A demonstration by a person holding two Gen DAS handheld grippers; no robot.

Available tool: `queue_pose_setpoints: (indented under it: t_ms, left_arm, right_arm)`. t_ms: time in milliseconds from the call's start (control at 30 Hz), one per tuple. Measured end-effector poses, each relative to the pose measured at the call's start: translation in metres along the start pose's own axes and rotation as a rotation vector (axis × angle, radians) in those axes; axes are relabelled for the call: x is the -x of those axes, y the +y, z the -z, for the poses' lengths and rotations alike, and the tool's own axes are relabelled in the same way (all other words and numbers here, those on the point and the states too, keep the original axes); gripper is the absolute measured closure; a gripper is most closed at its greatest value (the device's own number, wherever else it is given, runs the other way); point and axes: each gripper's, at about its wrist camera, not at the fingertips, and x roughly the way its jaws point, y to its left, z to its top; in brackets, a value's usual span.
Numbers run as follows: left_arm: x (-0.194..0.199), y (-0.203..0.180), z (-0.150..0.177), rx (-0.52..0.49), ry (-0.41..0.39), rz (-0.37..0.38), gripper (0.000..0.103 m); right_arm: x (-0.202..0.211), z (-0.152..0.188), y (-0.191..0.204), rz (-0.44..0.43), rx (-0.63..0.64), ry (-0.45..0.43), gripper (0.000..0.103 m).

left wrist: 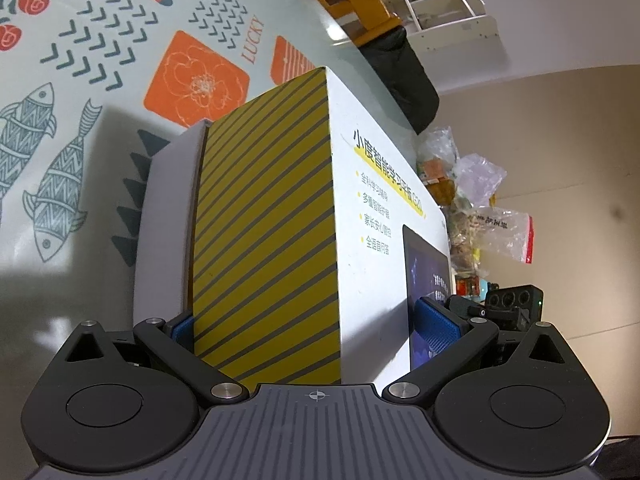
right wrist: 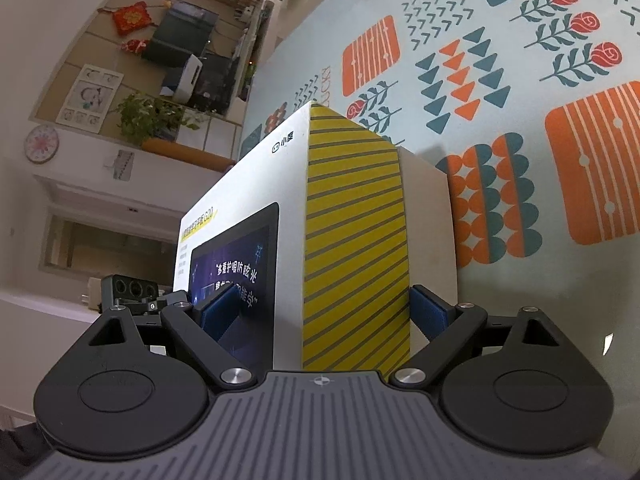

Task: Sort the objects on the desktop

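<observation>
In the left wrist view, your left gripper [left wrist: 312, 328] straddles one end of the tablet box [left wrist: 304, 208], blue pads [left wrist: 438, 330] pressed on its white face and back, so it is clamped on the box above the patterned tablecloth [left wrist: 120, 60]. The cardboard looks stiff, smooth and probably slippery; treat it as moderately heavy if the tablet is inside.

In the right wrist view, your right gripper [right wrist: 320, 312] pinches the opposite striped end of the same box [right wrist: 352, 216]. Keep both grips near the edges, where the board resists crushing best, and level.
</observation>
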Motion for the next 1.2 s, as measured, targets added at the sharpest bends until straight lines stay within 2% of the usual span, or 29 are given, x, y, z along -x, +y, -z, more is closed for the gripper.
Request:
queue_pose_setpoints:
  t_ms: [567, 700, 967, 1100, 1200]
  left_arm:
    - [0.007, 0.001, -0.006, -0.003, 0.051, -0.012, 0.000]
    - [0.015, 0.000, -0.010, -0.004, 0.042, -0.012, 0.000]
    - [0.024, -0.007, -0.010, -0.027, 0.040, -0.060, 0.000]
    - [0.034, -0.004, -0.009, -0.019, 0.019, -0.074, 0.000]
    - [0.043, -0.001, -0.011, -0.009, -0.003, -0.075, 0.000]
  right_arm:
    - [-0.005, -0.004, -0.013, -0.030, -0.014, 0.015, 0.000]
    - [-0.003, -0.007, -0.016, -0.026, -0.017, 0.007, 0.000]
    - [-0.010, -0.010, -0.015, -0.029, -0.037, 0.013, 0.000]
    - [-0.014, -0.008, -0.017, -0.035, -0.038, 0.024, 0.000]
    - [-0.014, -0.007, -0.018, -0.006, -0.031, 0.025, 0.000]
